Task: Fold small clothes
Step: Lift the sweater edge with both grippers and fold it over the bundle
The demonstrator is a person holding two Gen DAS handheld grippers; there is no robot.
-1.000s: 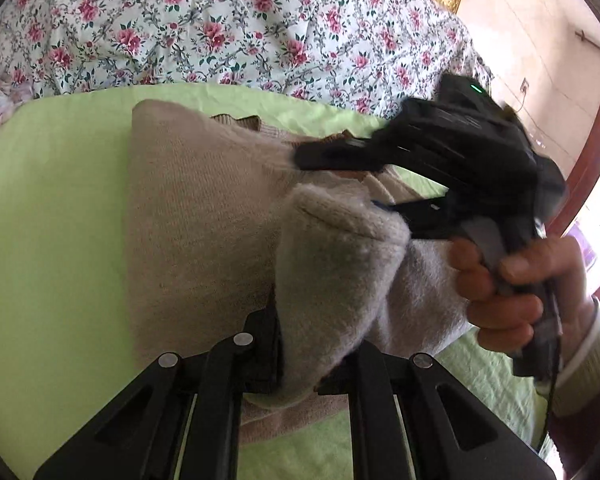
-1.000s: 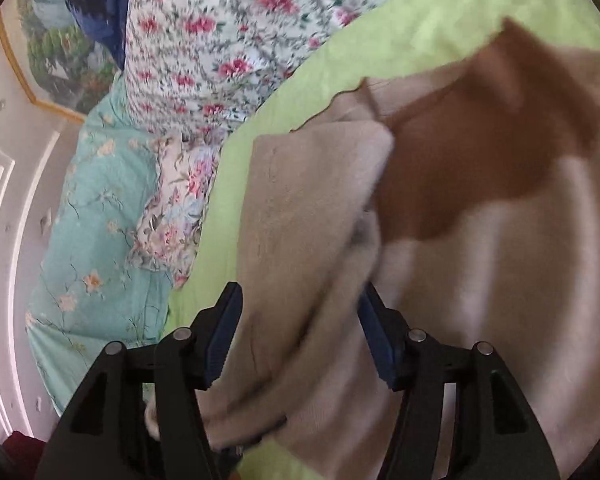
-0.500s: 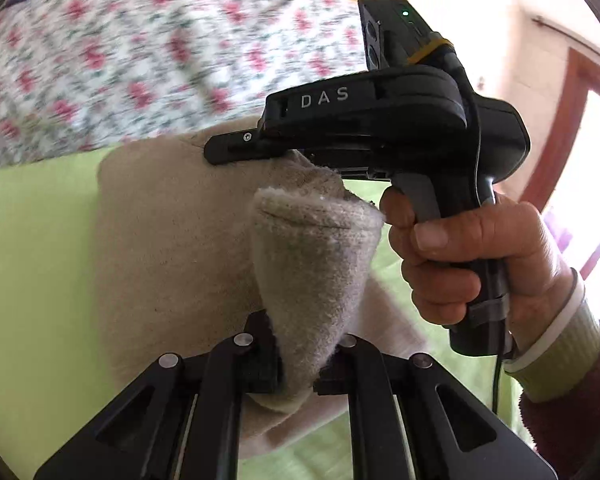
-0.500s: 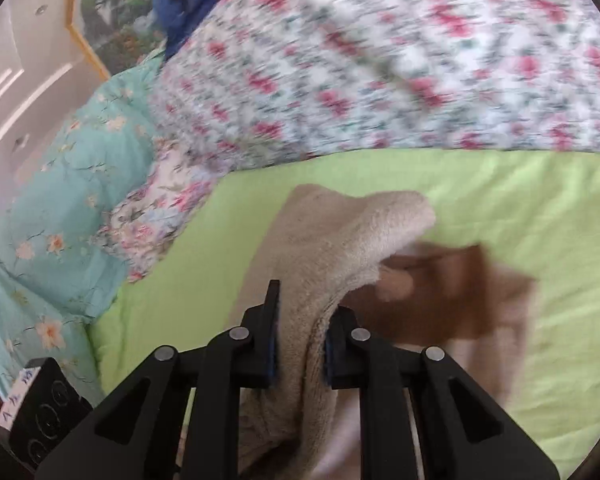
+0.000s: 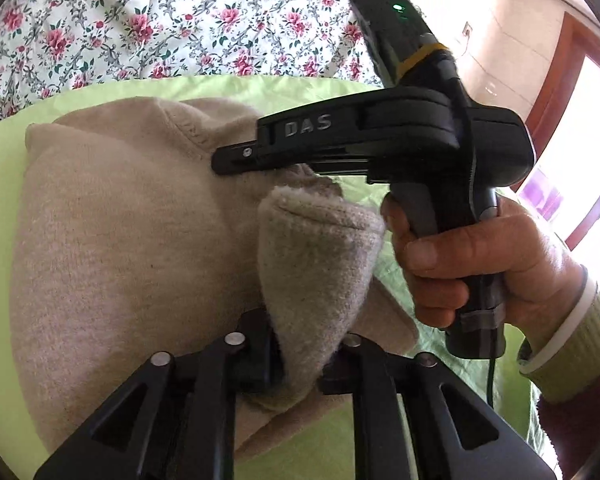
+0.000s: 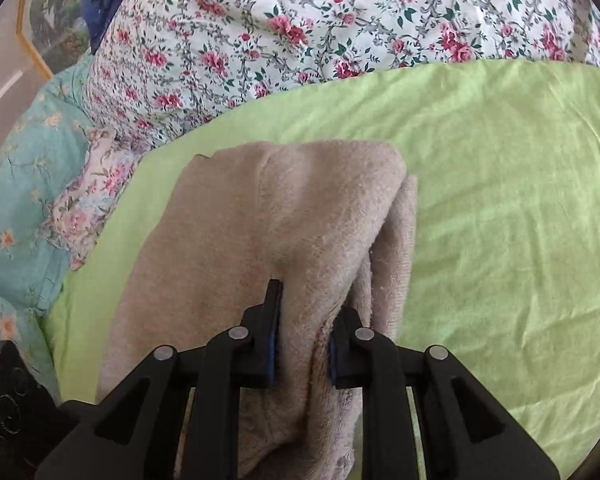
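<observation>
A beige knit garment [image 5: 120, 232] lies partly folded on a green sheet [image 5: 4, 184]. My left gripper [image 5: 304, 360] is shut on a raised fold of it near the bottom of the left wrist view. The right gripper [image 5: 236, 160] comes in from the right there, held by a hand, its fingers pinching the garment's upper edge. In the right wrist view my right gripper [image 6: 302, 340] is shut on a thick fold of the garment [image 6: 260, 220], which drapes away over the green sheet [image 6: 500, 200].
A floral quilt [image 6: 300, 32] lies bunched behind the green sheet. A teal floral cover [image 6: 16, 200] is at the left. A framed picture [image 6: 44, 36] hangs on the wall at the upper left. A wooden door frame [image 5: 556, 80] stands at the right.
The right gripper has closed on the garment's fold and lifted it. Both grippers have carried the fold across, so the garment now lies doubled over itself.
</observation>
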